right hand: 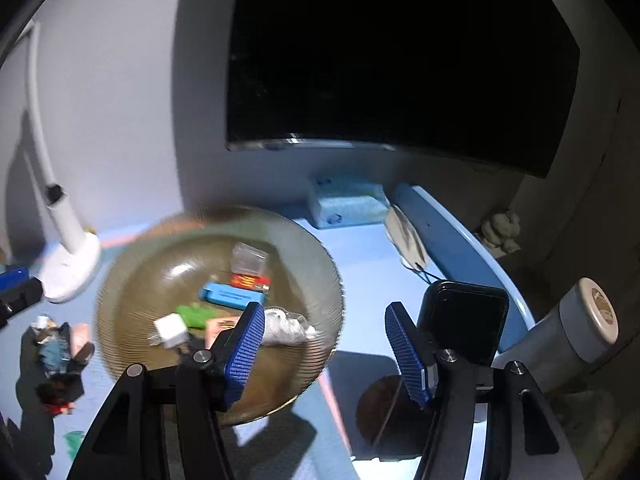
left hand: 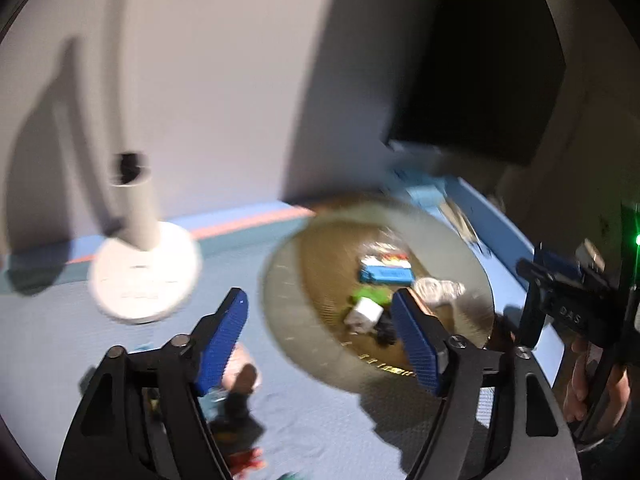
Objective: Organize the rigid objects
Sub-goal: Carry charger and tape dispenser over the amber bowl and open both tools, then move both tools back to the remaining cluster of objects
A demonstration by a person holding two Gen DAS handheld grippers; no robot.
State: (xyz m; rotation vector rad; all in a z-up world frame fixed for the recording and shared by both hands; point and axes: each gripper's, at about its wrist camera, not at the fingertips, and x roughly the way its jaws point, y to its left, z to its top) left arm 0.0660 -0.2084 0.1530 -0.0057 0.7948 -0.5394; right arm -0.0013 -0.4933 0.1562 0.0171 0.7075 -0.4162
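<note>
A ribbed glass bowl (right hand: 120,280) stands on the blue table and holds a blue box (right hand: 232,296), a red-labelled packet (right hand: 250,280), a green piece (right hand: 194,314), a white cube (right hand: 170,330) and a clear wrapped item (right hand: 288,326). The bowl also shows in the left wrist view (left hand: 288,320), blurred. My right gripper (right hand: 324,348) is open and empty above the bowl's right rim. My left gripper (left hand: 320,344) is open and empty above the bowl's left rim. A pile of small objects (right hand: 56,356) lies left of the bowl.
A white lamp base (left hand: 144,272) stands at the left. A black phone (right hand: 464,320) leans at the right, with a grey cylinder (right hand: 576,320) beyond it. A blue foam block (right hand: 348,204) and a dark monitor (right hand: 400,60) are at the back wall.
</note>
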